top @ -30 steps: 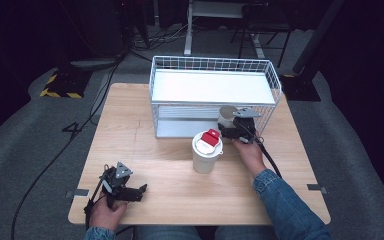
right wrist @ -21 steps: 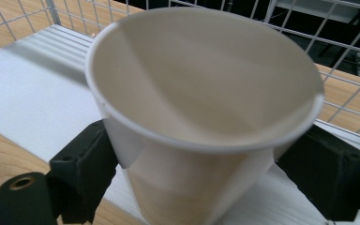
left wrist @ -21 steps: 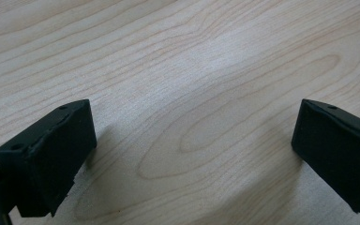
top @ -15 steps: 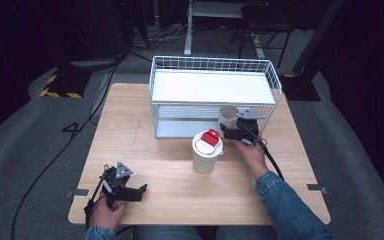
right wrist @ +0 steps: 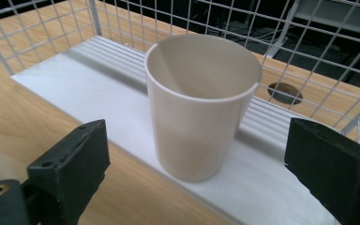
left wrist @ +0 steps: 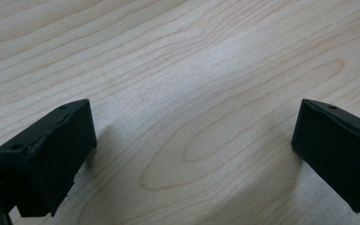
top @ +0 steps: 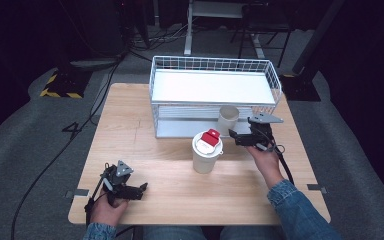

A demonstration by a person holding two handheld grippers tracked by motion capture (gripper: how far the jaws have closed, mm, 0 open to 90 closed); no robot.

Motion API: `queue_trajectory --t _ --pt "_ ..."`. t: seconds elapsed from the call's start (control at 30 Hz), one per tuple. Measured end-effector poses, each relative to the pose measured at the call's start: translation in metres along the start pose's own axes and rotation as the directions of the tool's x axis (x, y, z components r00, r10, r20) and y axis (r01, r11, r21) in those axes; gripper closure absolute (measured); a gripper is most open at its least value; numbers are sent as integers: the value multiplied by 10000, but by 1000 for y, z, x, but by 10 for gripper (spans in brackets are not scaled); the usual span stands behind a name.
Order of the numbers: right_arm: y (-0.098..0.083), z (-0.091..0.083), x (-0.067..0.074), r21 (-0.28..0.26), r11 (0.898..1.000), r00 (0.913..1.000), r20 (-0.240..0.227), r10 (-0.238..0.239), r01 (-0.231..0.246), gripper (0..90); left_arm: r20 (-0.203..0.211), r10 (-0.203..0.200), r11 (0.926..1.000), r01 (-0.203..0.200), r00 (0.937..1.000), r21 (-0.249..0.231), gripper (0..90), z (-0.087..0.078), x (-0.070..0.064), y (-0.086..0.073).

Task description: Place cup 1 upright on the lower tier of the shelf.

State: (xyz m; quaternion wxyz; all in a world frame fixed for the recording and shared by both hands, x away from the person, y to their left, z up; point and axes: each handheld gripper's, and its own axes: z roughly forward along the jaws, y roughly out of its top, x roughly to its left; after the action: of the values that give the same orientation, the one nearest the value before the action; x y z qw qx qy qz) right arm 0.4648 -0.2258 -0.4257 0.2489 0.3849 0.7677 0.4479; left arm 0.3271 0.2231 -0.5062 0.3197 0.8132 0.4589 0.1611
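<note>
The right gripper (top: 233, 135) has just been opening its jaws, and the beige cup (top: 227, 119) now stands free on the lower white shelf (top: 180, 131) of the wire rack (top: 212, 67), upright, mouth up, near the shelf's front edge. In the right gripper view the cup (right wrist: 201, 105) sits ahead of the two black jaws with clear air on both sides, so the pads no longer press on it. A second ago the same gripper was tight against the cup at the rack's front; now it has drawn back toward five o'clock and lifted a little. That reads as the placement being done: the cup is delivered and the hand is leaving.

The left gripper (top: 141, 190) rests at the table's seven o'clock corner, jaws spread wide with nothing but bare wood (left wrist: 183, 70) between them.

A lidded white cup with a red tab (top: 207, 152) stands on the table (top: 140, 115) at about eight o'clock from the right gripper, close by; a retreat swung that way could clip it. The upper shelf's wire rim hangs above the beige cup at twelve o'clock, so there is little headroom for lifting out. The open lane runs toward four and five o'clock, over bare tabletop toward the person's sleeve (top: 300, 210). The beige cup stands close to the shelf lip, so a nudge from the front could tip it off
</note>
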Motion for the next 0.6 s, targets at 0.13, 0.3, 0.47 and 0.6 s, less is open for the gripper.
queue_trajectory --t 0.13,0.3,0.47,0.6 --pt "-1 -13 -3 9 10000 10000 -11 28 -28 74 19 17 10000 -17 10000 72 5 1 1 2" --pt "-6 -34 -9 4 9999 9999 -54 150 -150 74 -41 7 10000 -7 10000 78 4 2 1 3" --pt "-9 -54 -12 251 9995 9997 -149 180 -176 81 -38 8 10000 -8 10000 32 4 5 2 6" --pt "-12 -70 -15 285 9995 9997 -186 137 -131 81 -69 -51 10000 52 10000 37 4 5 2 6"
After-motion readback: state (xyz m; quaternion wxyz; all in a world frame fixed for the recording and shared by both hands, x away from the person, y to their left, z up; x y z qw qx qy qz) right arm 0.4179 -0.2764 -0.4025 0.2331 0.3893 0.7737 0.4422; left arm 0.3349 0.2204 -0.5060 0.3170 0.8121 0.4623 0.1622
